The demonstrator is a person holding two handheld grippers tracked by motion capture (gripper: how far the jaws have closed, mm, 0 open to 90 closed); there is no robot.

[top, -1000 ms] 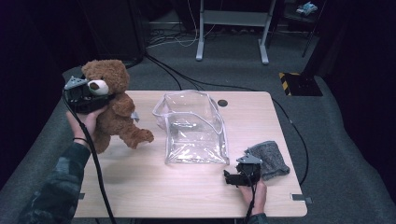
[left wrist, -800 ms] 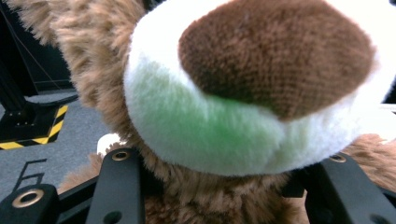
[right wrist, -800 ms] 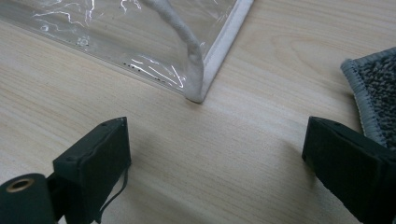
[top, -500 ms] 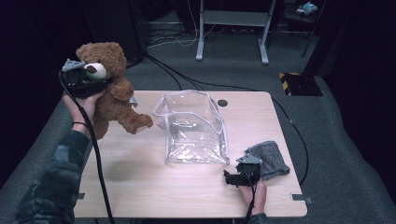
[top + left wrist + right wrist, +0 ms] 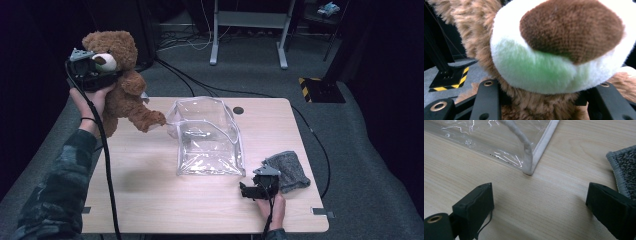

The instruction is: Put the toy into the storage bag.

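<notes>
A brown teddy bear [image 5: 122, 90] hangs in the air over the table's far left corner, held at the neck by my left gripper [image 5: 92, 75]. In the left gripper view its white muzzle and brown nose [image 5: 564, 42] loom close, and the fur of its neck is squeezed between the black jaws. An open clear plastic bag [image 5: 207, 137] lies in the middle of the wooden table [image 5: 150, 195]. My right gripper [image 5: 250, 191] rests low by the bag's near right corner [image 5: 530, 171], its jaws wide apart over bare wood.
A grey cloth [image 5: 290, 170] lies right of the right gripper, its edge [image 5: 621, 167] near one jaw. A small dark disc [image 5: 238, 110] sits at the table's far edge. Cables and a metal stand [image 5: 247, 30] are on the floor behind.
The left hand has lifted the bear up and a little to the left, off the table. The right gripper has stayed in place.
</notes>
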